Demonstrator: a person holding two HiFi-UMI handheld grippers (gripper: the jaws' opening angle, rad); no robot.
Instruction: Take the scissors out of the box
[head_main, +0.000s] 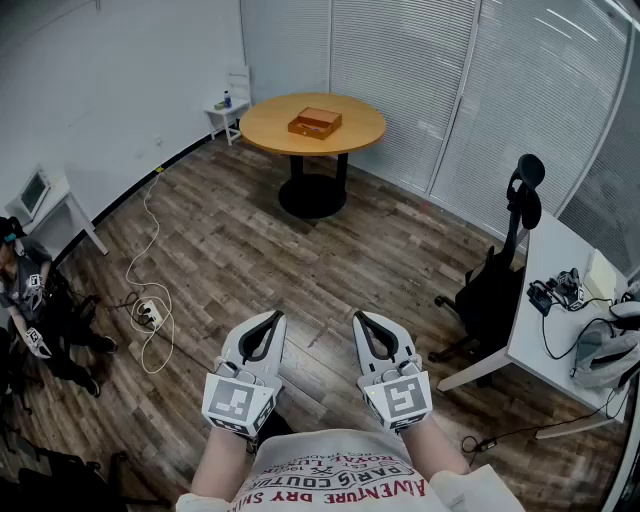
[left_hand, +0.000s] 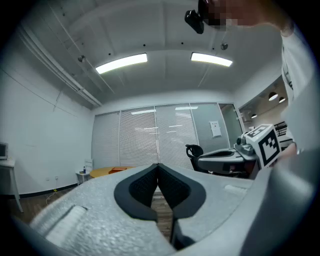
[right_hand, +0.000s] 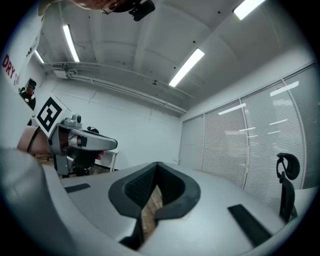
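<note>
A closed wooden box (head_main: 316, 123) lies on a round wooden table (head_main: 272, 126) at the far side of the room, and no scissors show. The same box (left_hand: 116, 170) appears as a small orange-brown shape far off in the left gripper view. Both grippers are held close to the person's body, far from the table. My left gripper (head_main: 279, 317) is shut with its tips touching and nothing between them. My right gripper (head_main: 358, 317) is shut and empty too. Each points level towards the room, as the left gripper (left_hand: 158, 164) and right gripper (right_hand: 156, 163) views show.
Wood-plank floor lies between me and the table. A white cable with a power strip (head_main: 149, 314) trails at the left. A black office chair (head_main: 502, 270) and a white desk (head_main: 560, 310) with gear stand at the right. A small white side table (head_main: 226, 113) sits by the far wall.
</note>
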